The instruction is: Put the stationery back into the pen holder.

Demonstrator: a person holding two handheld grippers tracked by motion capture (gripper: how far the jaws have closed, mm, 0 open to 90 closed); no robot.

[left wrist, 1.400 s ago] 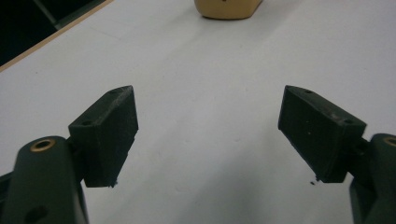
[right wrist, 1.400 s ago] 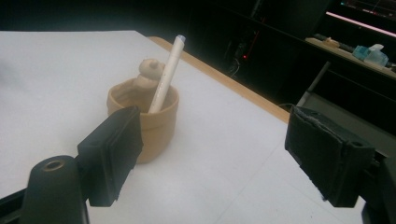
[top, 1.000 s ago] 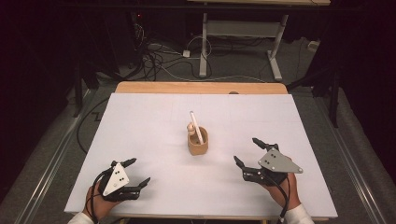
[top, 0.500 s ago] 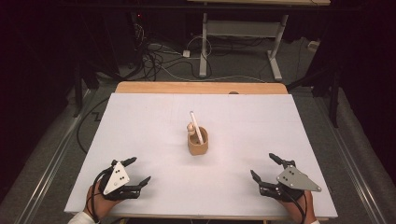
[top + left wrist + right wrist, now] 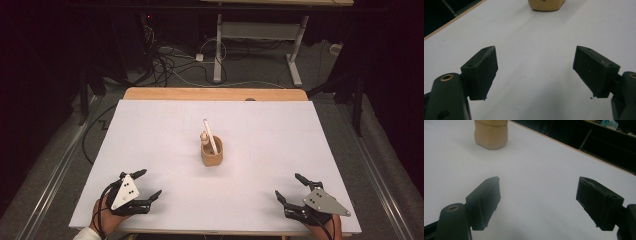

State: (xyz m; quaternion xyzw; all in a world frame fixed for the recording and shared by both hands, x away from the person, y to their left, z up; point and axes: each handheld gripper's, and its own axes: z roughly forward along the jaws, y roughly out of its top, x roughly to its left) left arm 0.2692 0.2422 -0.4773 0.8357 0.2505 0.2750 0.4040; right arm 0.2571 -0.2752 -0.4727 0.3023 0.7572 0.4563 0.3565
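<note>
A small tan wooden cup (image 5: 212, 153) stands near the middle of the white table (image 5: 150, 130), with a white stick (image 5: 210, 135) and a wooden peg leaning out of it. The cup's base shows at the top of the left gripper view (image 5: 546, 5) and at the upper left of the right gripper view (image 5: 490, 134). My left gripper (image 5: 149, 183) rests open at the front left, nothing between its jaws (image 5: 534, 72). My right gripper (image 5: 290, 187) sits open at the front right, its jaws wide apart over bare table (image 5: 537, 200). Both are well short of the cup.
A wooden strip (image 5: 215, 94) runs along the table's far edge. Beyond it are cables (image 5: 165, 65) on the floor and the white legs of another desk (image 5: 217, 50). The table's front edge lies just under both hands.
My right gripper has pulled back toward the front right corner of the table, away from the cup. The left gripper has stayed put.
</note>
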